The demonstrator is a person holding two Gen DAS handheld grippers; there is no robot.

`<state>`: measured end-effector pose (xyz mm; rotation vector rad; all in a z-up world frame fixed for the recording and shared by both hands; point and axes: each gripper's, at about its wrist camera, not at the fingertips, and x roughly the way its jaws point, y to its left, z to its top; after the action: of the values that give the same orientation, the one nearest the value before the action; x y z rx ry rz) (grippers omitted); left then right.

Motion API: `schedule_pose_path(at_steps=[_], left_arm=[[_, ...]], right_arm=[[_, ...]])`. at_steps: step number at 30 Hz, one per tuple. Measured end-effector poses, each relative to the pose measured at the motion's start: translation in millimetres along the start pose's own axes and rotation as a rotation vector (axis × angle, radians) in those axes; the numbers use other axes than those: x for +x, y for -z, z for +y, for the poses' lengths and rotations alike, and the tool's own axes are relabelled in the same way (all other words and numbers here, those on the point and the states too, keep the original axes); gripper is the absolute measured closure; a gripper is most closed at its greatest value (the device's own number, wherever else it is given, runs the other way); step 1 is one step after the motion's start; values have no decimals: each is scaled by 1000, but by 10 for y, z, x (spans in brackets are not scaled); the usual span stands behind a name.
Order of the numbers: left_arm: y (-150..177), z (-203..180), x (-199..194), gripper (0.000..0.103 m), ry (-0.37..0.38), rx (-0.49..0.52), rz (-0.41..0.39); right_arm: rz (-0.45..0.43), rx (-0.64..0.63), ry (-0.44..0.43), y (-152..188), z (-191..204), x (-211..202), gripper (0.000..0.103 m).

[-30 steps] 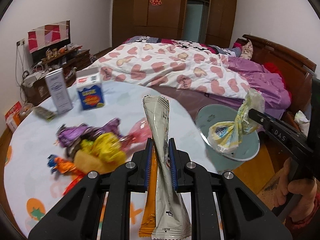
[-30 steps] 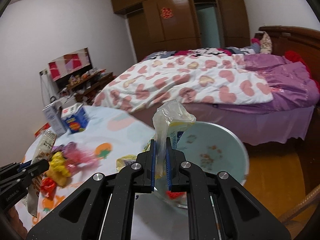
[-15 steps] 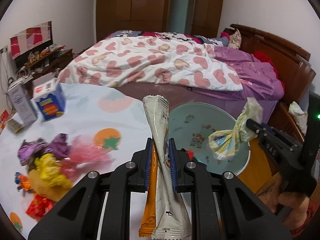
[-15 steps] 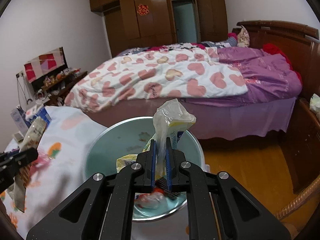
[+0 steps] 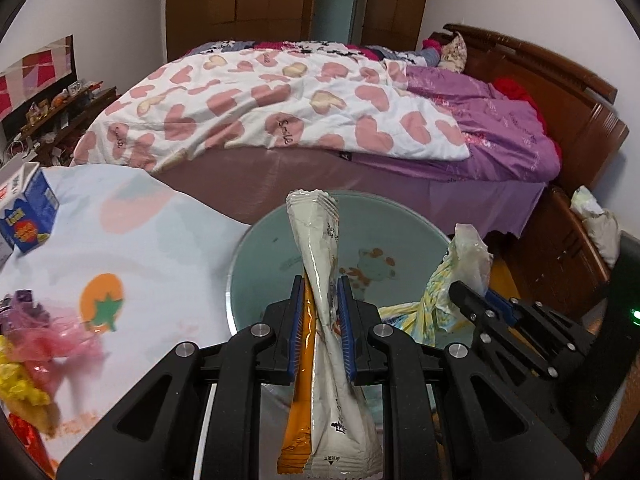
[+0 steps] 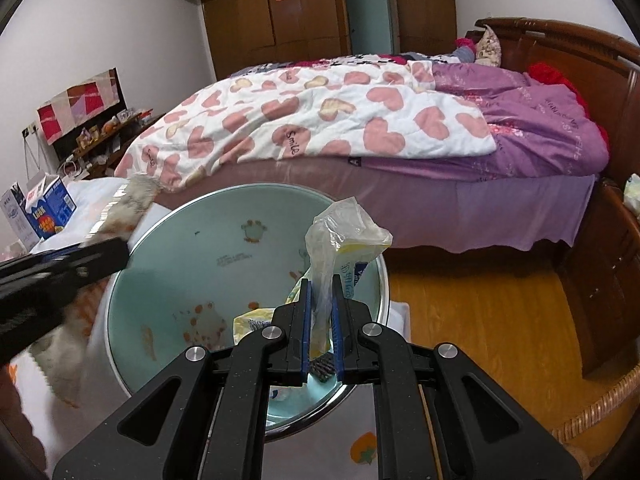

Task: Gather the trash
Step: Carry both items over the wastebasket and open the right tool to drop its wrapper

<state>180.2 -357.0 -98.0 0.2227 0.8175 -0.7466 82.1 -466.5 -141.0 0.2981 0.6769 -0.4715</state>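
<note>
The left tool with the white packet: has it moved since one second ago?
Yes. The left tool swung right, off the trash pile toward the basin; the blue carton slid to the view's left edge.

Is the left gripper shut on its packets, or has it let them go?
Shut. The left gripper has its jaws pinching a white packet and an orange packet above the bin.

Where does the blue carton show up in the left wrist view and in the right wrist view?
Left wrist: the blue carton stands at the far left edge, on the tablecloth.
Right wrist: the blue carton is again at far left, smaller, beside a pale carton.
Shared landmark: the basin, to its right.
</note>
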Motion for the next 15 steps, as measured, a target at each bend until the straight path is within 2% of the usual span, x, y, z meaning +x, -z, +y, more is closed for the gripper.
schedule_pose_path(at_steps=[3,4,5,6,7,8,10,12,15], left_arm=[[8,-3,106,76,-3,-13,28],[13,6,113,74,-7,-17,31],[20,15,111,68,-13,-18,33],[16,17,114,63,-20,-16,33],[12,17,107,52,-29,-17,30],[5,20,93,46,-39,-21,22],[-2,45,67,44,-49,-26,17],[-2,64,37,36,-61,-32,17],[1,94,-54,30,-86,-31,-1]], right_arm=[[6,2,-5,13,-20,22,87],[5,10,-4,15,-38,20,79],[2,16,-4,12,-48,9,73],[-5,22,-3,8,-63,-4,72],[-12,29,-1,0,-78,-24,72],[-17,35,-3,-10,-85,-42,72],[-33,46,3,-30,-98,-97,70],[-50,62,8,-45,-110,-154,67],[-70,86,19,-50,-125,-229,52]])
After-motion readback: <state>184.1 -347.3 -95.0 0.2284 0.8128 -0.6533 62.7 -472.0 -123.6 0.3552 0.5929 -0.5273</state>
